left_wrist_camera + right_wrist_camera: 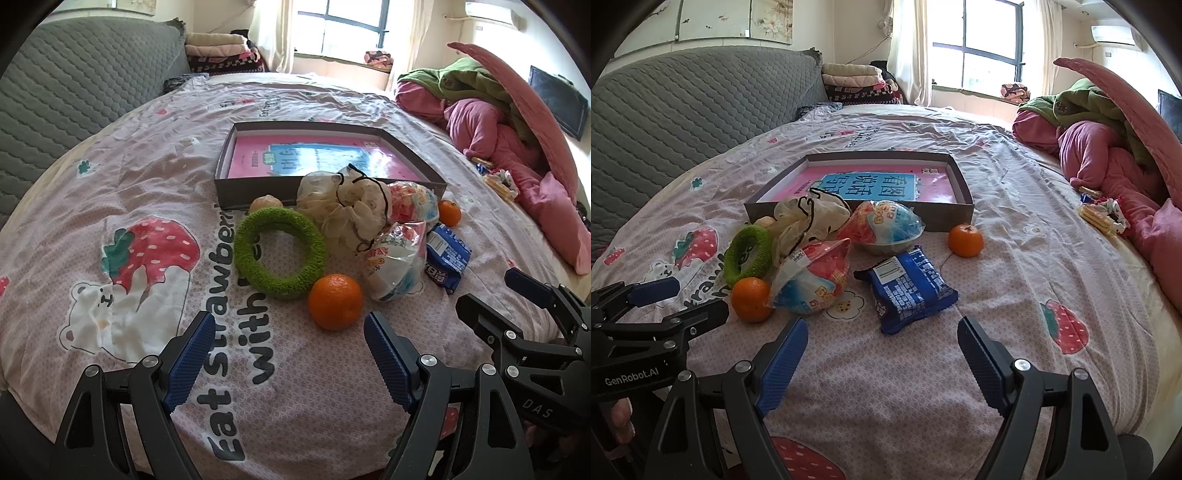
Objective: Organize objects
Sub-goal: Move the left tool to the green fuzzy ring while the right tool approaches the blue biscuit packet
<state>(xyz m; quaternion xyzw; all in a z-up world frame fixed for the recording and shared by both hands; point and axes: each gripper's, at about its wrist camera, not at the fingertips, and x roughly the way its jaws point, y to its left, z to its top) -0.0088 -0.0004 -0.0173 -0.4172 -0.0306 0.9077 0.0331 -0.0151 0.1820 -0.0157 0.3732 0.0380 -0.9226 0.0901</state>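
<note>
Fingertip (622,417) only in right view

A grey quilted headboard (683,110) runs along the left of the bed (1015,177), whose sheet is printed with strawberries and a bear. At the far left corner folded blankets (855,83) sit stacked beside a curtained window (982,48). On the right, pink and green bedding (1108,140) lies heaped, with an air conditioner (1115,35) high on the wall.
</note>
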